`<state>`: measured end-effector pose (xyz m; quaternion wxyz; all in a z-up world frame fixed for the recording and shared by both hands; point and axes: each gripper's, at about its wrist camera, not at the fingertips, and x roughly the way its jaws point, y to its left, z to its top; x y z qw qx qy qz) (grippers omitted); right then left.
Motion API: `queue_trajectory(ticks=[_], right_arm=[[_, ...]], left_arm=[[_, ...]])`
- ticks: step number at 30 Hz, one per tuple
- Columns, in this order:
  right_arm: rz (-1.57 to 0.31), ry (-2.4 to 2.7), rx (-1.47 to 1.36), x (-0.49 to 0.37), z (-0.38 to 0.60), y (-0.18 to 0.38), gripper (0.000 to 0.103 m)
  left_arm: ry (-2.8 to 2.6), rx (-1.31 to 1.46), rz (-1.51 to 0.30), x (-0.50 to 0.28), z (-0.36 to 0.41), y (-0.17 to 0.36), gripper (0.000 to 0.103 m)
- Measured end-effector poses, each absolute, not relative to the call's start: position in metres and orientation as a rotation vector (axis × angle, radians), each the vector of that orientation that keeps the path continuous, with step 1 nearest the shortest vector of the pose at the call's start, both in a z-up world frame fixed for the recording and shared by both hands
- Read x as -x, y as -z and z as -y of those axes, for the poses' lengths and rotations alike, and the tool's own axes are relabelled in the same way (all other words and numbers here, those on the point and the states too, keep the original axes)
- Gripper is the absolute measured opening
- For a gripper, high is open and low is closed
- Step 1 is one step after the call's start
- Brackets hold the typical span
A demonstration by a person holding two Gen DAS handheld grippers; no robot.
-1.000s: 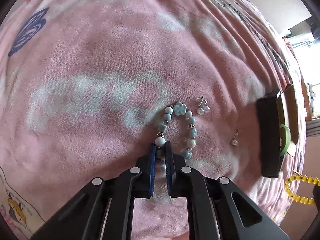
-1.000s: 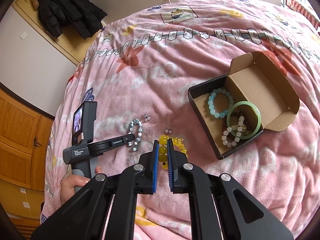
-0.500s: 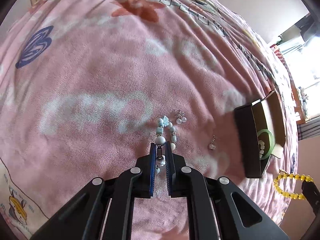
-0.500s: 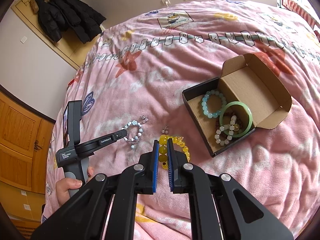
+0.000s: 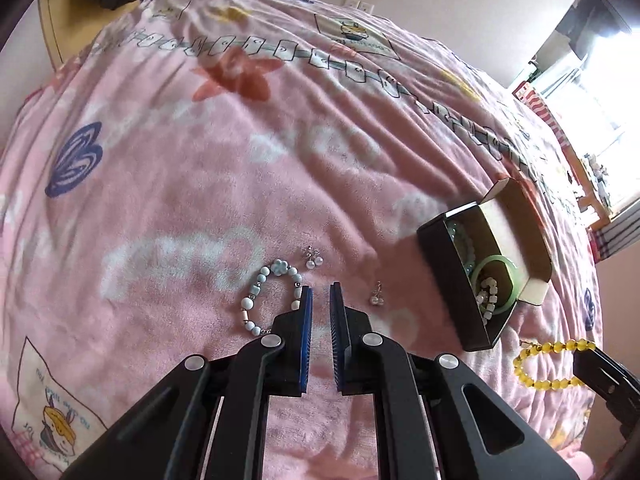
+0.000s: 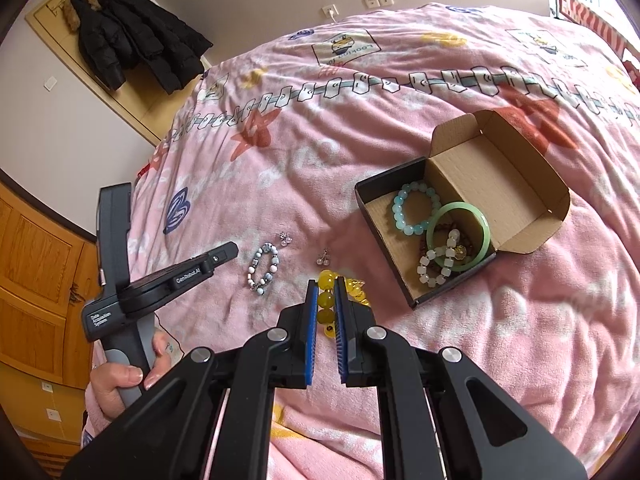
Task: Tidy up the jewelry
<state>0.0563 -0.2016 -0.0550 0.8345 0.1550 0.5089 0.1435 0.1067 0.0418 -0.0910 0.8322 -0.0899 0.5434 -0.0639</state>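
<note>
A blue-and-white bead bracelet (image 5: 267, 300) lies on the pink blanket, also in the right wrist view (image 6: 263, 267). My left gripper (image 5: 320, 300) hangs above the blanket just right of it, jaws slightly apart with nothing between them. My right gripper (image 6: 326, 292) is shut on a yellow bead bracelet (image 6: 325, 300), seen hanging in the left wrist view (image 5: 548, 364). An open cardboard box (image 6: 520, 184) to the right holds a light-blue bead bracelet (image 6: 414, 210), a green bangle (image 6: 476, 240) and a white bead bracelet (image 6: 434, 266). Two earrings lie on the blanket: one pair (image 5: 313, 258), another (image 5: 376, 297).
The pink printed blanket (image 5: 240, 160) covers the whole bed. Black coats (image 6: 132, 46) hang on the wall at the back left. A wooden cabinet (image 6: 36, 280) stands left of the bed. A window area (image 5: 592, 92) is at the far right.
My left gripper let go of the blue-and-white bracelet, which now lies on the blanket, and rose and pulled back. My right gripper still holds the yellow bracelet, slightly higher.
</note>
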Motion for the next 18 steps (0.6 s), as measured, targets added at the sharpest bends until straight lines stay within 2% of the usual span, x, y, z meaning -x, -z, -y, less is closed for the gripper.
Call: queue_trajectory(ticks=[3, 4, 5, 6, 7, 8, 14, 17, 18], right_arm=[[-1.081, -0.306, -0.323, -0.054, 0.204, 0.056, 0.009], [-1.083, -0.308, -0.323, -0.053, 0.205, 0.057, 0.009], [-1.084, -0.309, -0.324, -0.053, 0.205, 0.058, 0.009], [-1.085, -0.309, -0.325, -0.053, 0.205, 0.059, 0.009], [-1.088, -0.311, -0.329, -0.052, 0.206, 0.061, 0.009], [-1.091, -0.311, -0.333, -0.053, 0.206, 0.063, 0.009], [-1.103, -0.325, -0.343, -0.053, 0.202, 0.069, 0.009], [-1.103, -0.332, -0.343, -0.053, 0.2, 0.071, 0.009], [-1.103, -0.336, -0.346, -0.053, 0.2, 0.071, 0.009]], left_arm=[[0.058, 0.178, -1.131, -0.111, -0.05, 0.095, 0.011], [-0.012, 0.197, -1.131, -0.113, -0.061, 0.1, 0.023], [-0.028, 0.236, -1.123, -0.114, -0.07, 0.104, 0.046], [-0.005, 0.311, -1.104, -0.115, -0.083, 0.109, 0.06], [0.003, 0.361, -1.092, -0.115, -0.09, 0.113, 0.081], [-0.009, 0.376, -1.092, -0.115, -0.096, 0.117, 0.084], [-0.013, 0.177, -1.163, -0.121, -0.08, 0.136, 0.084], [0.064, 0.249, -1.237, -0.127, -0.08, 0.153, 0.083], [0.075, 0.289, -1.247, -0.129, -0.084, 0.158, 0.079]])
